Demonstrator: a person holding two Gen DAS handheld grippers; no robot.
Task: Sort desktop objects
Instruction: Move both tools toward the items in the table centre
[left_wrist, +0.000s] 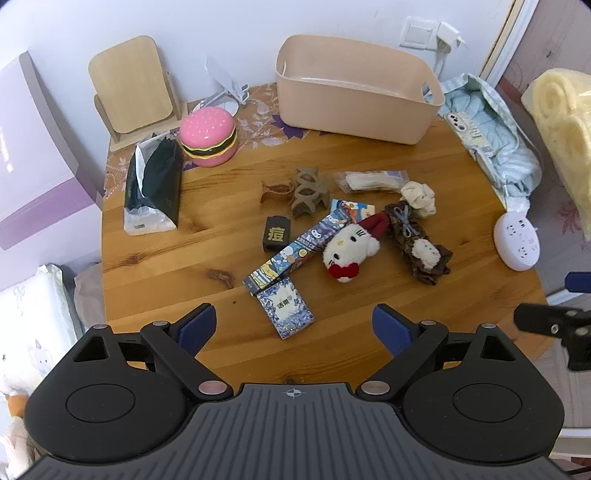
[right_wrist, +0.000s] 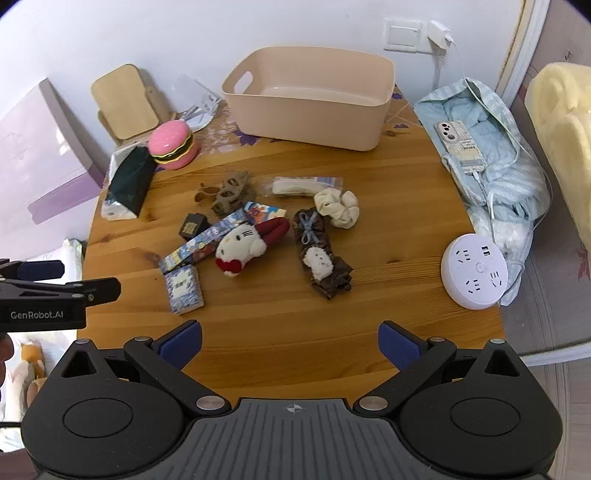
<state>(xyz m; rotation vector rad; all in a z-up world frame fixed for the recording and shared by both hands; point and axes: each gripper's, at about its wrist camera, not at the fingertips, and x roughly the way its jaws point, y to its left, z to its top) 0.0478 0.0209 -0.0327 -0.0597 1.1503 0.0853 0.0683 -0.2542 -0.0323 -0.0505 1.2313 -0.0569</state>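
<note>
A beige bin (left_wrist: 354, 99) (right_wrist: 310, 99) stands at the table's back. Small items lie mid-table: a white cat plush (left_wrist: 351, 247) (right_wrist: 242, 245), a long cartoon box (left_wrist: 295, 251) (right_wrist: 203, 240), a small blue card box (left_wrist: 288, 312) (right_wrist: 183, 290), a black box (left_wrist: 277, 234) (right_wrist: 192, 225), a brown clip (left_wrist: 308, 190) (right_wrist: 231, 192), a brown scrunchie (left_wrist: 421, 243) (right_wrist: 321, 258), a cream scrunchie (left_wrist: 419, 197) (right_wrist: 338, 205) and a clear packet (left_wrist: 371, 181) (right_wrist: 303, 184). My left gripper (left_wrist: 294, 328) and right gripper (right_wrist: 290, 343) are open, empty, above the near edge.
A pink burger-shaped pot (left_wrist: 208, 138) (right_wrist: 173, 144), a dark tissue pack (left_wrist: 155, 188) (right_wrist: 127, 184) and a wooden stand (left_wrist: 131, 88) sit at the back left. A white power hub (left_wrist: 517, 242) (right_wrist: 476, 269) and blue cloth with a phone (right_wrist: 458, 144) lie right.
</note>
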